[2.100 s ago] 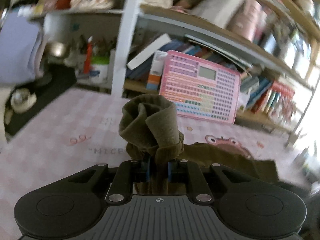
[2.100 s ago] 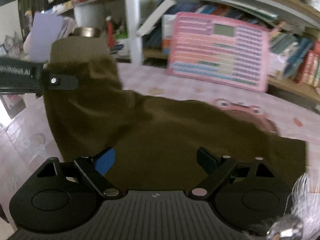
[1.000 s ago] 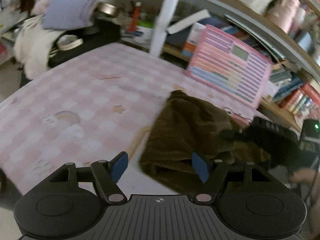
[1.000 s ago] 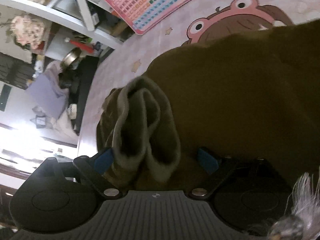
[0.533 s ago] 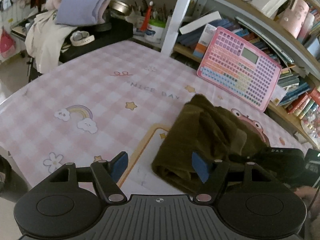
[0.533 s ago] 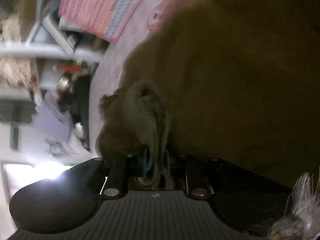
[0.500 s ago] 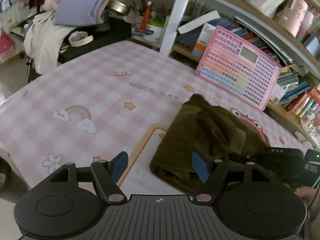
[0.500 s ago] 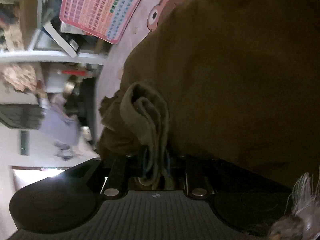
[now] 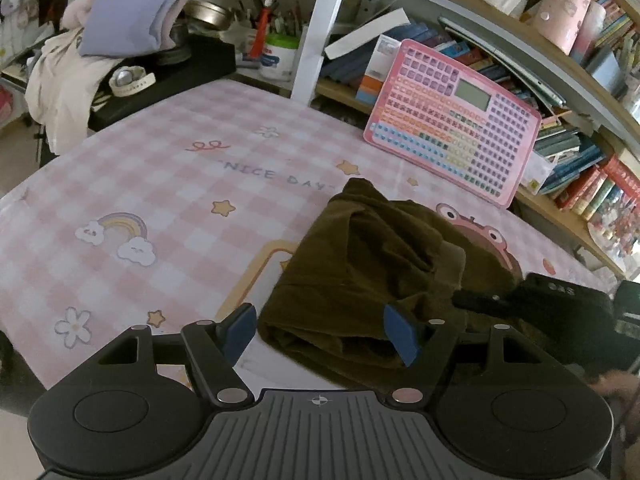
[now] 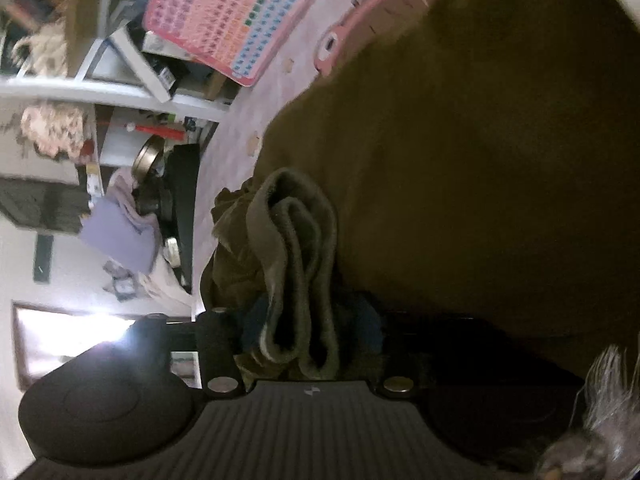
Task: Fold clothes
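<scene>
While the olive garment [image 9: 372,264] lies bunched on the pink checked worktop [image 9: 168,184], just in front of the pink keyboard toy [image 9: 452,120], the left tongs [image 9: 320,332] hang spread and empty over its near edge. The right tongs [image 10: 308,328] have just been opening, with a thick folded roll of the cloth between them; whether the pads grip it is hard to tell. I judge the fold goes best if that roll is laid flat first.

Left tool [image 9: 320,330] gapes; right tool [image 10: 312,330] just widening.
</scene>
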Tool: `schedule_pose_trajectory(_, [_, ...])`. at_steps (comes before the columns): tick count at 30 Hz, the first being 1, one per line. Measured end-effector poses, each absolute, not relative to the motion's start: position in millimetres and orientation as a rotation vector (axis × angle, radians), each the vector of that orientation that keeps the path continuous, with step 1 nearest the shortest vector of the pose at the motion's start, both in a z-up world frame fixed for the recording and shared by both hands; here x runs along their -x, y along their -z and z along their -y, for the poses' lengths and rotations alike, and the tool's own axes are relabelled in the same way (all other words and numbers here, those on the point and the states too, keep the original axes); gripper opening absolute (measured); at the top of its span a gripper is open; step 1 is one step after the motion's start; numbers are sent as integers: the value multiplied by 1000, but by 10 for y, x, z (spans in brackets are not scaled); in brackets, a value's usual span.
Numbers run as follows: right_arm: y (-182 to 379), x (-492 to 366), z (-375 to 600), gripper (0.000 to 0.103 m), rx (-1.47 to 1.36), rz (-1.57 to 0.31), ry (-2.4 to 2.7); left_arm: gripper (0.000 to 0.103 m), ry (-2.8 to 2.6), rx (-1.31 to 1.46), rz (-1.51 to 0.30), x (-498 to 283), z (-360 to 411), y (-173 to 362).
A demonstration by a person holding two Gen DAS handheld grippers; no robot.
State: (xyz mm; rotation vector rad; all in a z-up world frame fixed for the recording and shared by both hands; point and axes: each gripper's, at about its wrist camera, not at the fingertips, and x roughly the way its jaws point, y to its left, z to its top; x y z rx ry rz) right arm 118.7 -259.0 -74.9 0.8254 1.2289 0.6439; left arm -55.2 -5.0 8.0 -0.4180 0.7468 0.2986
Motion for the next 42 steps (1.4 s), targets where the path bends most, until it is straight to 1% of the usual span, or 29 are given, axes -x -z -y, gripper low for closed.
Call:
schedule_pose_trajectory(8, [375,-820,2810,53,-474,-1091,-671,72,-244,407,-767,507,284,21])
schedule_pose_trajectory(10, [306,-686,2829,56,-372,-1043,-671,72,-234,401,-783,512,352,64])
schedule_pose_trajectory(13, [286,-465,2830,57,-246,-994,-646,72,-216,387,-800,544,445,113])
schedule_pose_trajectory(16, [324,-324,2825,57,-179,-992,-607,72,-198,369,-806,551,502,121])
schedule_pose_trajectory(25, [214,-94,2829,62,-114,-935,-488,72,-106,310,-774,612,516,77])
schedule_pose_trajectory(30, [121,128,2764,68,-97,-911,-418,72,-54,318,-770,710,443,91])
schedule_pose_trajectory(39, [34,566,2652,68,-104,-889,-288,72,26,291,-785,897,292,110])
schedule_pose_trajectory(42, [4,699,2603,70,-105,-877,-251,72,50,275,-778,961,252,95])
